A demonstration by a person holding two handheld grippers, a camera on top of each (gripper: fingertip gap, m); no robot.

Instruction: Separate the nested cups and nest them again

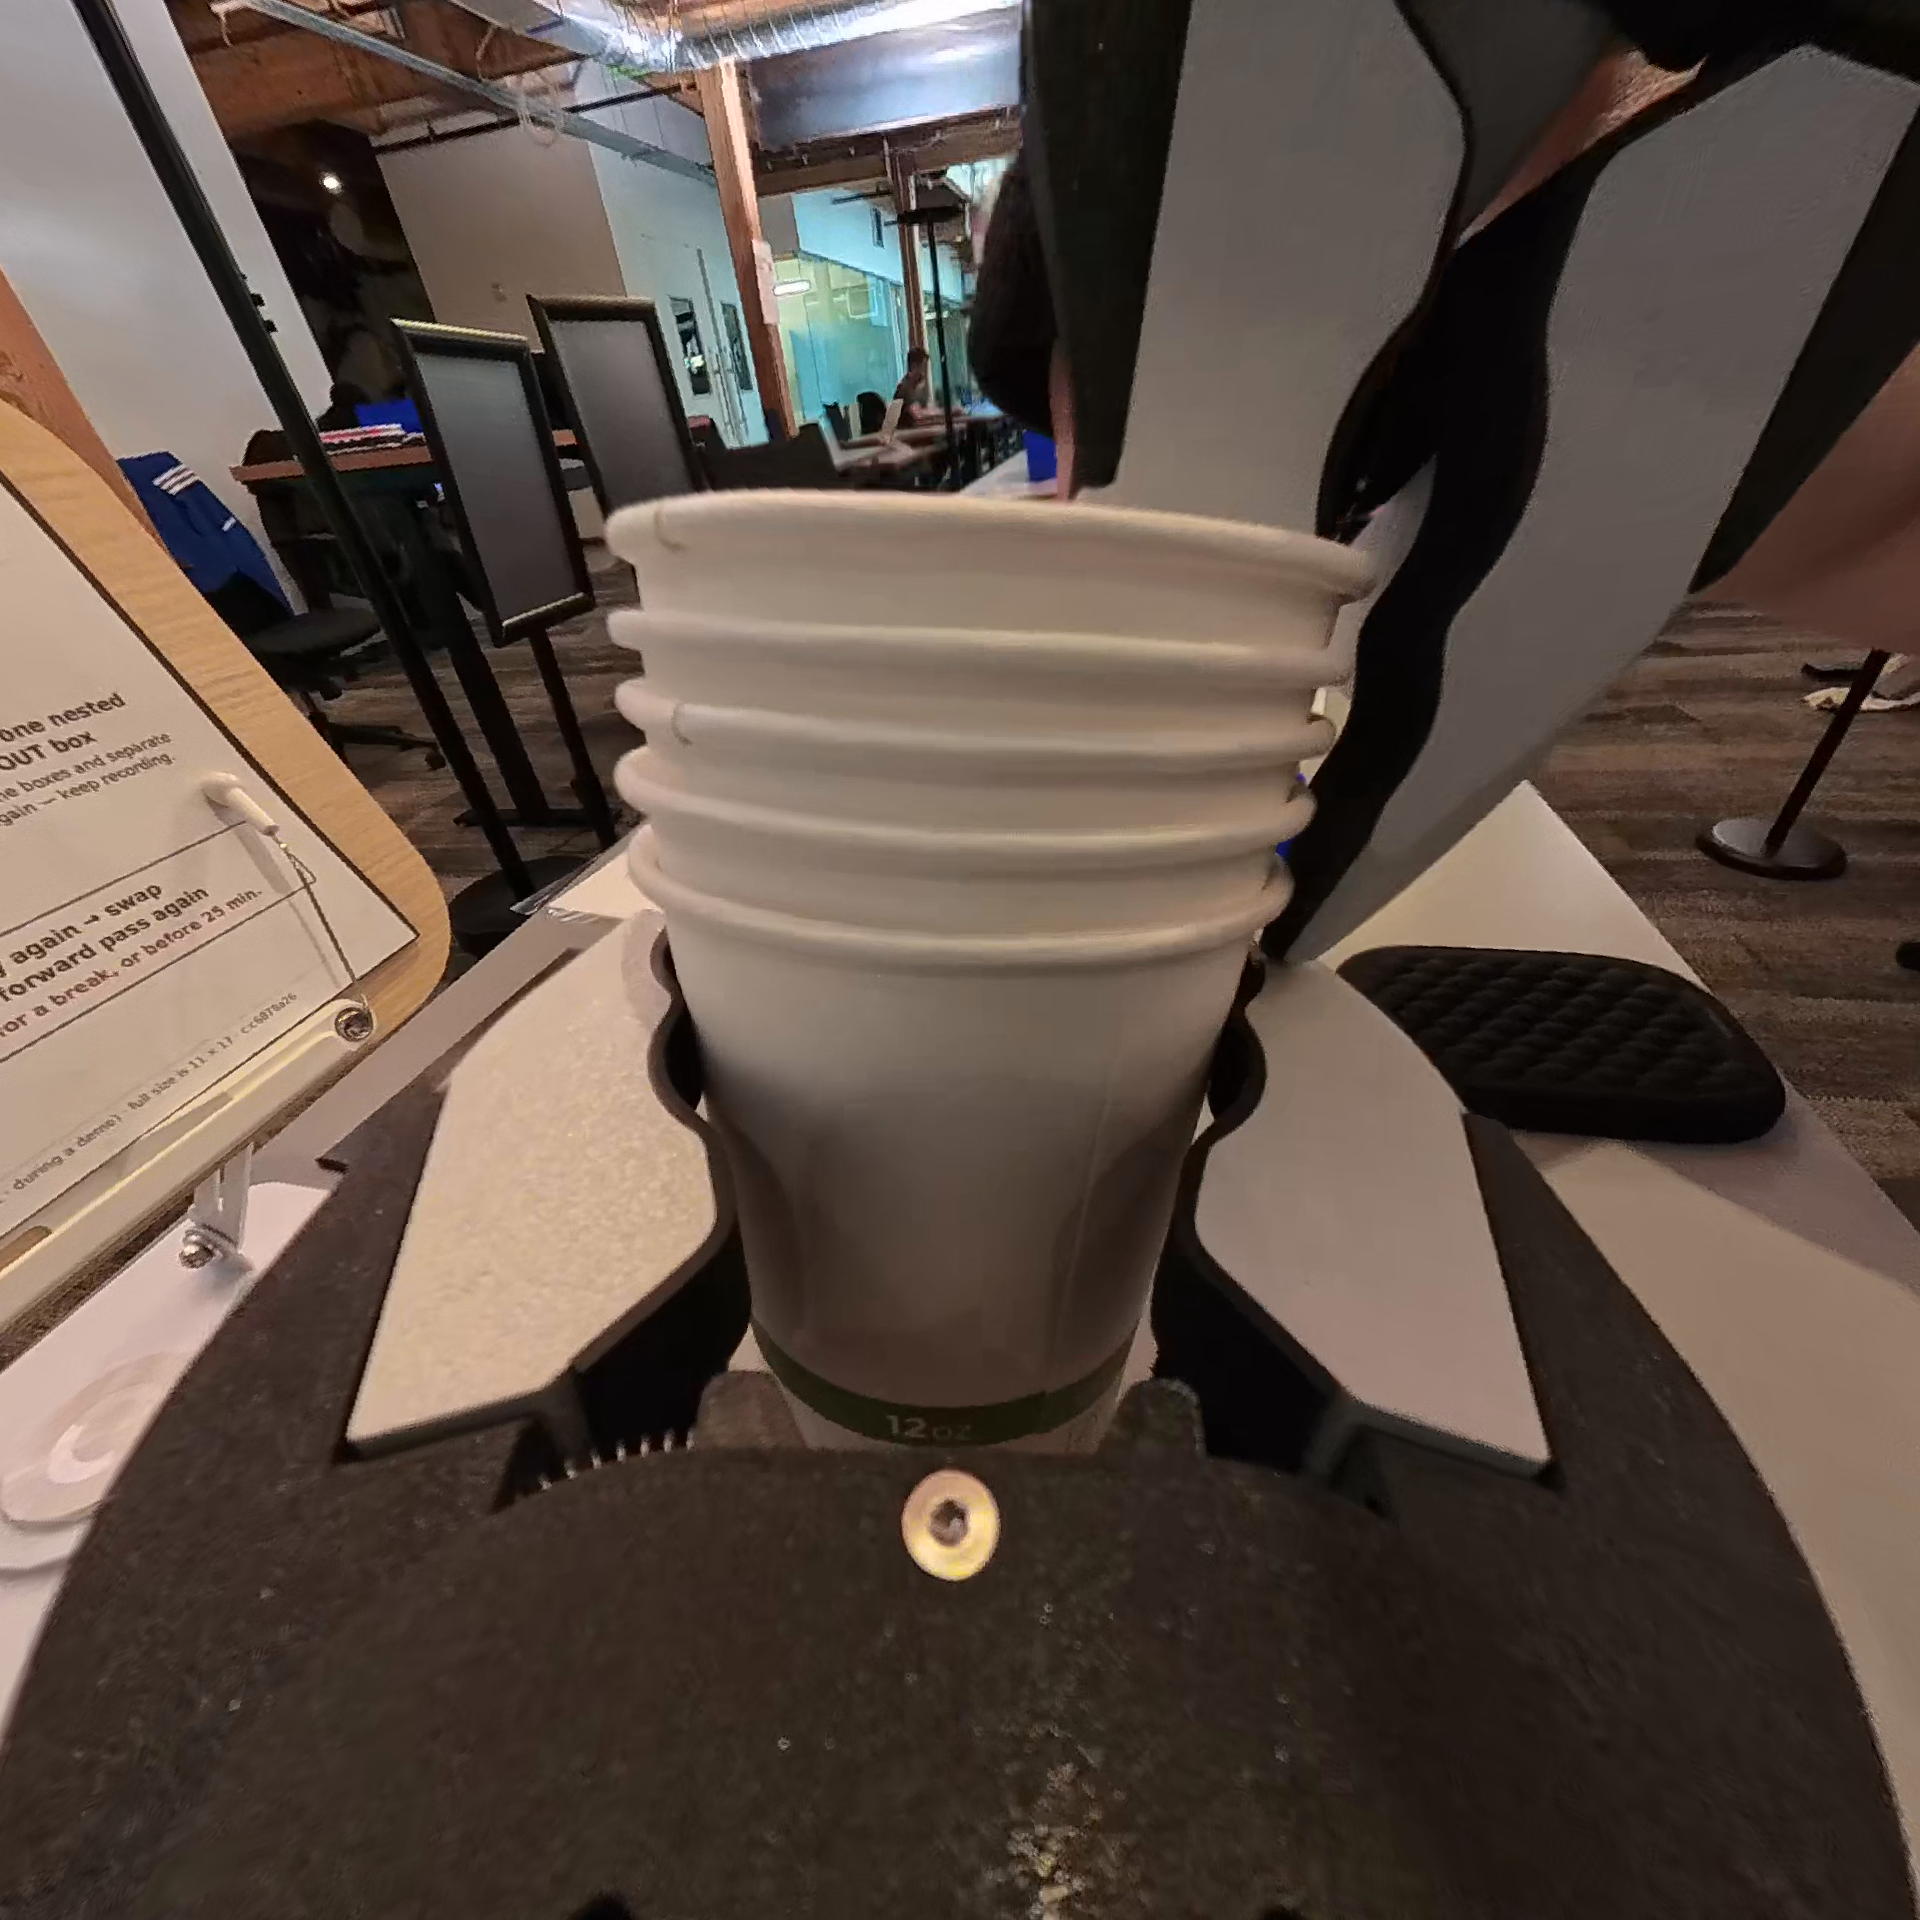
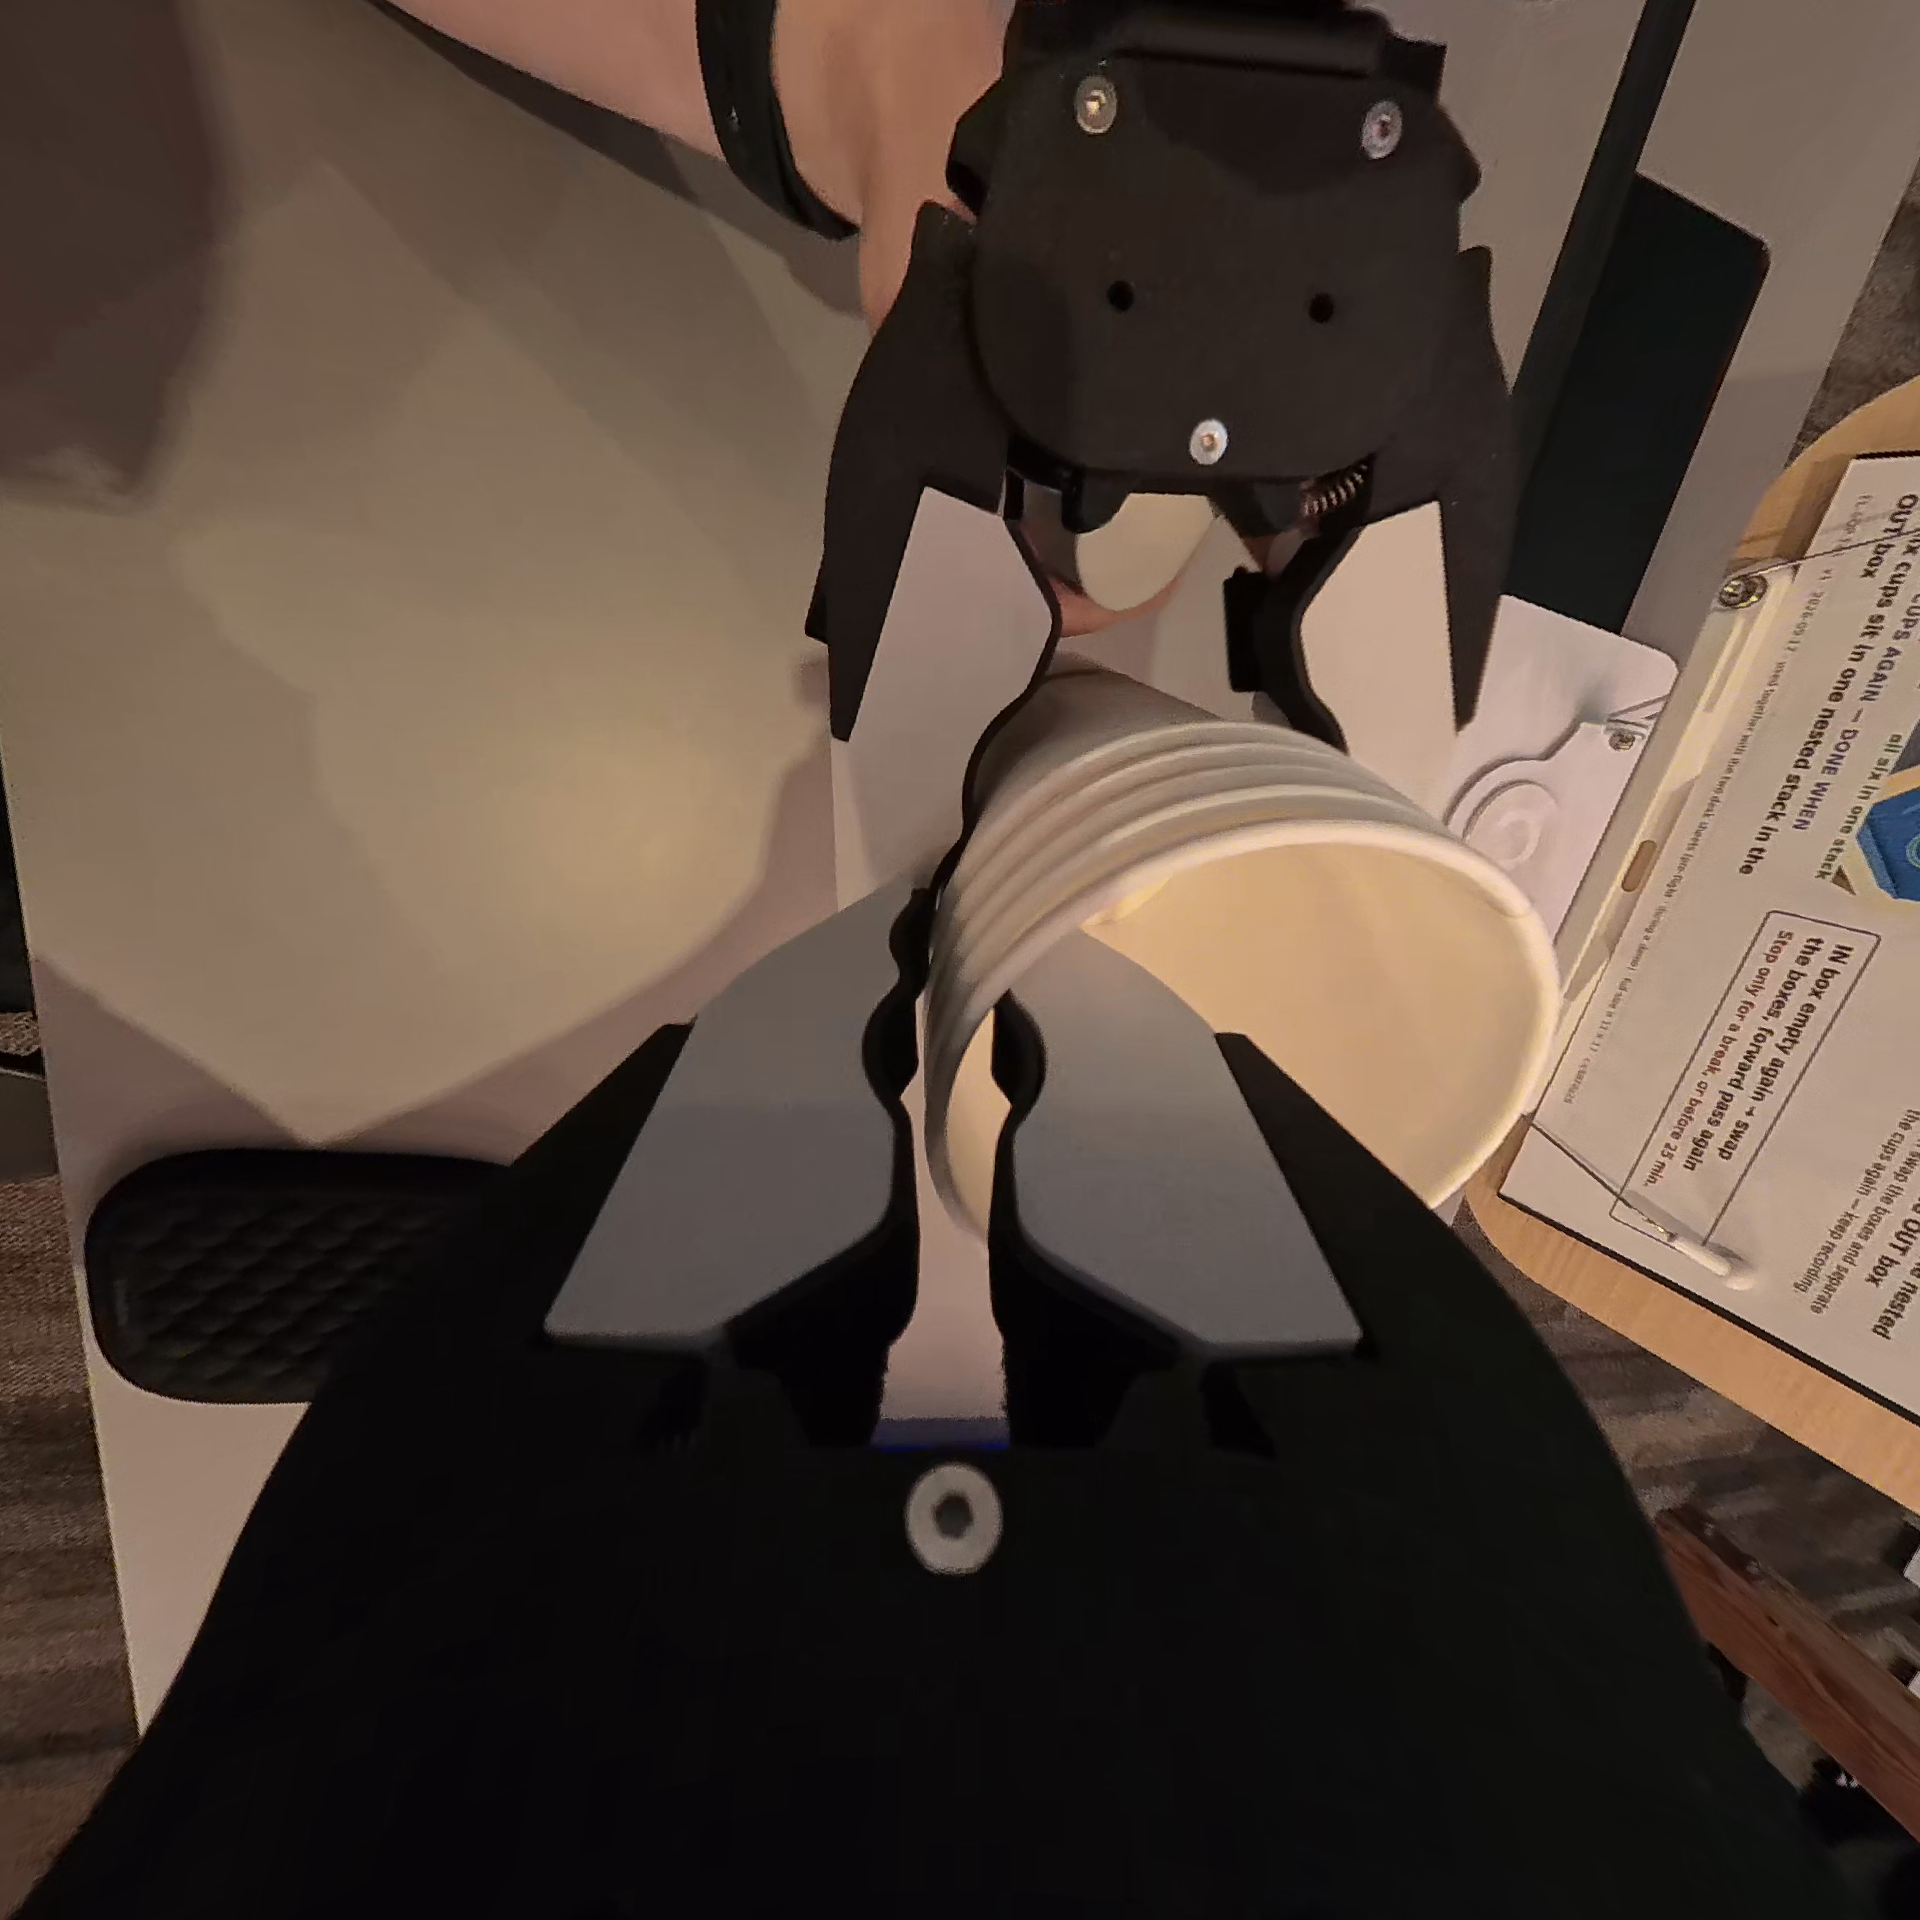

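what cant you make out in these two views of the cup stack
- Left wrist view: the base of the paper cup stack is hidden behind the left gripper body.
- Right wrist view: the right gripper fingers pinch the rim; the cup count is unclear where rims blur.

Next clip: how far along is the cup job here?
Done: nothing visibly; five rims show in one nested stack of cups. In hand: left tongs clamp the outermost cup's body; right tongs pinch the top cup's rim. Left: pull every cup apart, then renest.

Left tongs (image 1: pixel 961 1049) clamp nested white cups (image 1: pixel 966 831); right tongs (image 1: pixel 1340 582) pinch top rim.
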